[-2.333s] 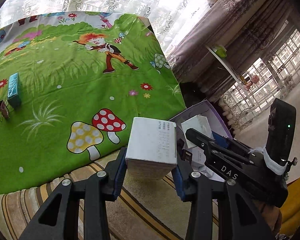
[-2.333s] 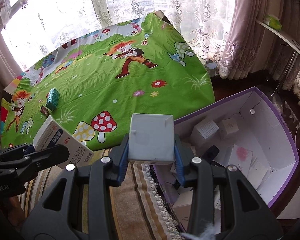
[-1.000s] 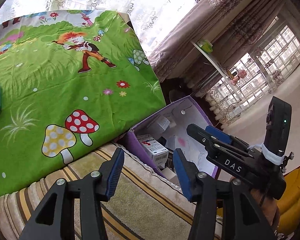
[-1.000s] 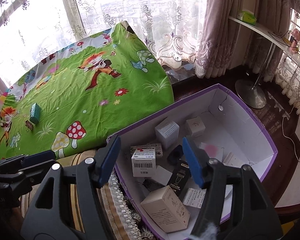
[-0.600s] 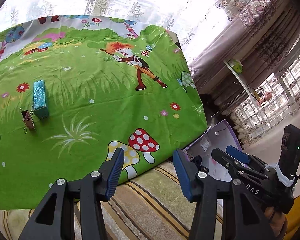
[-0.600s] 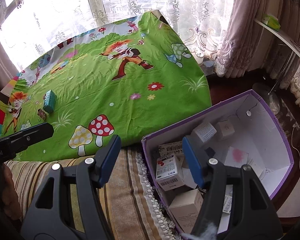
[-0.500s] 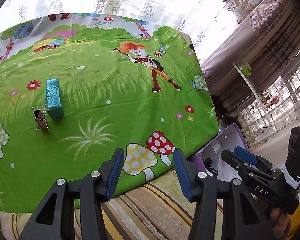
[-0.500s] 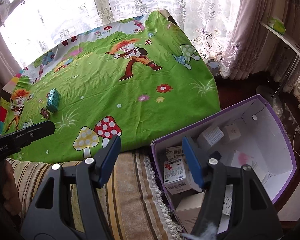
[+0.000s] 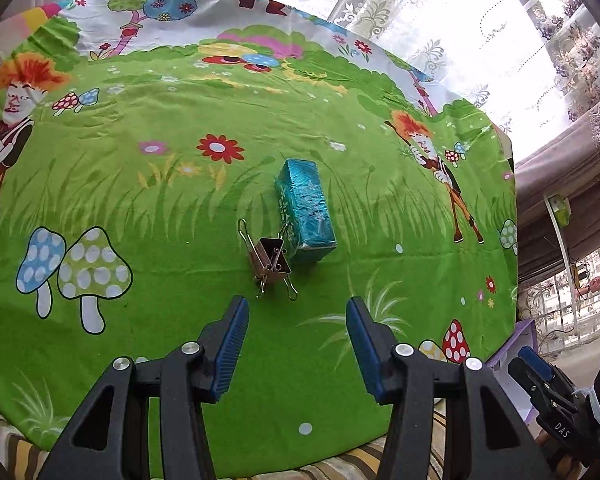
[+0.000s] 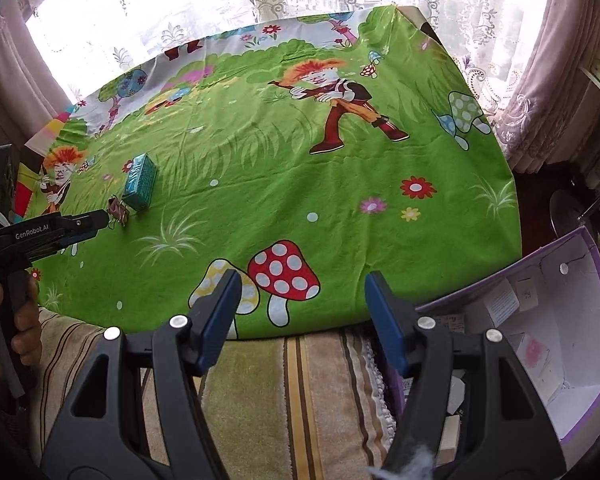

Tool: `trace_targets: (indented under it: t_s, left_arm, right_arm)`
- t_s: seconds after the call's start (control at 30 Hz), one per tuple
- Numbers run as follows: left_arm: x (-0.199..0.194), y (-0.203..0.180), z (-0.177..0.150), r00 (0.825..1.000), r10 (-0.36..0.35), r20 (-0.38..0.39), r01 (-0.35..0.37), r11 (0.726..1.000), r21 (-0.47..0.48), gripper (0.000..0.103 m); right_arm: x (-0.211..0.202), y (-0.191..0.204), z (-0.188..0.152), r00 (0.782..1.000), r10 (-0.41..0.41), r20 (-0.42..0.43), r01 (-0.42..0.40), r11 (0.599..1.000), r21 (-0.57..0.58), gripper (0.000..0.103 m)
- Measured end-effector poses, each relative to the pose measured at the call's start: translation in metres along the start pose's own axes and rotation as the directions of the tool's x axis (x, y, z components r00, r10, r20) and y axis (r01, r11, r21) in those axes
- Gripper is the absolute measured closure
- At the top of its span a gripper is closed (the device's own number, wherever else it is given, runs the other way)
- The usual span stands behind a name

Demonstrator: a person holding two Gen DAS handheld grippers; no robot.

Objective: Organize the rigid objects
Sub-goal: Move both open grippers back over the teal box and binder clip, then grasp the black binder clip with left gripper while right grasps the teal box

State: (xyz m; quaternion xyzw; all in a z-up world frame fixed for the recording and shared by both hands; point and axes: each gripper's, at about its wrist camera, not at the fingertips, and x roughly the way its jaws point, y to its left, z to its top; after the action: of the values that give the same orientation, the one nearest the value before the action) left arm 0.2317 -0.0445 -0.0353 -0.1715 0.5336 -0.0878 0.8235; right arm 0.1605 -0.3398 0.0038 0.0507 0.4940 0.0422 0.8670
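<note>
Foil-wrapped teal rectangular box (image 9: 306, 204) is lying on the bright green cartoon-print cloth (image 9: 180, 200), touching a cluster of coppery metal binder clips (image 9: 271, 259). Left gripper (image 9: 296, 334) is hanging just short of the clips, jaws released and gripping nothing. Right gripper (image 10: 300, 318) is also sitting slack and empty. Only its view is showing the purple-edged cardboard bin (image 10: 580, 360) with small white cartons inside.

Teal box (image 9: 306, 211) lies flat, binder clip (image 9: 271, 263) touching it.
</note>
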Motion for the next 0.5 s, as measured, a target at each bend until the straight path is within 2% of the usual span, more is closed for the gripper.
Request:
trace_targets:
  t_s: [0.27, 0.37, 0.43, 0.5]
  left_arm:
    - [0.025, -0.002, 0.014, 0.995, 0.091, -0.033, -0.090, 0.995, 0.034, 0.051]
    - [0.033, 0.002, 0.019, 0.994, 0.103, -0.041, -0.102, 0.994, 0.033, 0.052]
    - [0.037, 0.002, 0.022, 0.994, 0.107, -0.028, -0.106, 0.993, 0.043, 0.058]
    - [0.039, 0.000, 0.023, 0.994, 0.110, -0.018, -0.109, 0.992, 0.070, 0.073]
  right_arm:
    - [0.022, 0.009, 0.005, 0.999, 0.024, -0.045, -0.025, 0.999, -0.021, 0.035]
    - [0.028, 0.009, 0.007, 0.998, 0.030, -0.057, -0.031, 0.999, -0.019, 0.035]
    - [0.033, 0.012, 0.009, 0.997, 0.031, -0.067, -0.032, 0.999, -0.021, 0.035]
    - [0.037, 0.016, 0.010, 0.997, 0.029, -0.075, -0.031, 0.999, -0.030, 0.035]
